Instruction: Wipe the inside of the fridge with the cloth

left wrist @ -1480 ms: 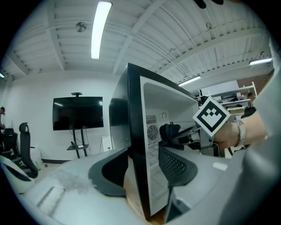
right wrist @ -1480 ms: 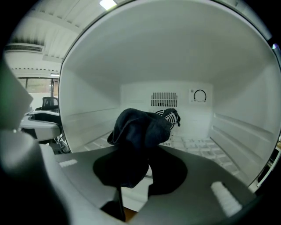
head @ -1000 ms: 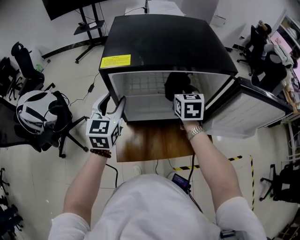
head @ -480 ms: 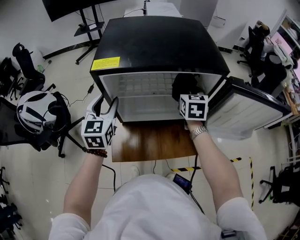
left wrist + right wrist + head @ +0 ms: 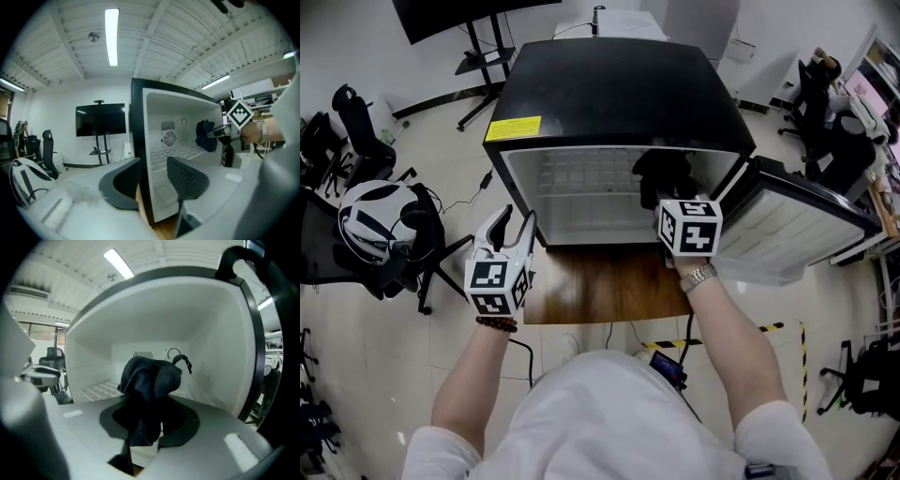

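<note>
cloth: dark navy bunched-up cloth point(image 5: 150, 376) is hanging inside the fridge, over toward 3 o'clock of the opening | right gripper point(image 5: 149, 423): clamping that cloth tight | fridge: small black fridge with white interior point(image 5: 619, 84) is sitting with its white-lined door point(image 5: 806, 216) swung open at 3 o'clock | left gripper point(image 5: 154, 180): hovering outside around 8 o'clock, jaws apart, gripping nothing, just been narrowing a bit

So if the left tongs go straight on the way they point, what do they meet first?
Probably the black left front edge of the fridge: it stands between the open left tongs, which have just been closing. Depth is unclear.
</note>
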Tool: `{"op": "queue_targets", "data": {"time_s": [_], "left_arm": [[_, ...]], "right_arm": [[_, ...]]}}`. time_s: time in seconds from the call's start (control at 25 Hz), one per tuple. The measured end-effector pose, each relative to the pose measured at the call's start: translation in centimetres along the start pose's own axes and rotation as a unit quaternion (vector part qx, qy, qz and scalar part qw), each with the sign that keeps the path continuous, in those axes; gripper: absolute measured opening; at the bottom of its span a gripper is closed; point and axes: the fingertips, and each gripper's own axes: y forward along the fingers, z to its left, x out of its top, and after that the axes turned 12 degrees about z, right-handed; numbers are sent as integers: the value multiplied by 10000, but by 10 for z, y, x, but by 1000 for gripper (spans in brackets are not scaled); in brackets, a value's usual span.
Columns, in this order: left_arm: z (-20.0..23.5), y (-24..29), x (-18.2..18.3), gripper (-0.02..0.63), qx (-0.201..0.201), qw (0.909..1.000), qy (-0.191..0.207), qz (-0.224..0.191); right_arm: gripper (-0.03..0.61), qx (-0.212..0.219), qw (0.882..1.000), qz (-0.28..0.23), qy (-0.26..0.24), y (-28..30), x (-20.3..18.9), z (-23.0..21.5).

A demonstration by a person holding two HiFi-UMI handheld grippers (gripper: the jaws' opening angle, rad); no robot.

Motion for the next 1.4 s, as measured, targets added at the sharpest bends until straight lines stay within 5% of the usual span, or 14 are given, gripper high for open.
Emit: {"op": "queue_targets", "data": {"time_s": [0.2, 0.36, 0.52, 0.68, 0.88, 1.24, 1.4], "left_arm": [[-47, -6, 9, 183, -744, 9970, 4, -200], [-104, -1, 39, 190, -1932, 9799, 96, -496], [-160, -5, 59, 236, -3182, 9460, 122, -604], [-196, -15, 69, 287, -4294, 9011, -194, -570], [-227, -30, 68, 304, -5264, 8493, -176, -350], [-255, -47, 58, 244, -5963, 8025, -118, 167], [-262, -53, 51, 232, -6292, 7760, -286, 332]], "right_arm": [[109, 804, 9963, -269, -171, -29, 3, 30], [109, 1610, 9847, -434, -500, -56, 3, 55], [109, 2372, 9648, -655, -929, -87, 3, 76], [109, 3030, 9406, -757, -1335, -118, -5, 90], [109, 3649, 9100, -720, -1831, -145, -19, 101], [109, 3611, 8853, -433, -2898, -165, -37, 105], [110, 3772, 8761, -271, -2990, -173, -43, 108]]}}
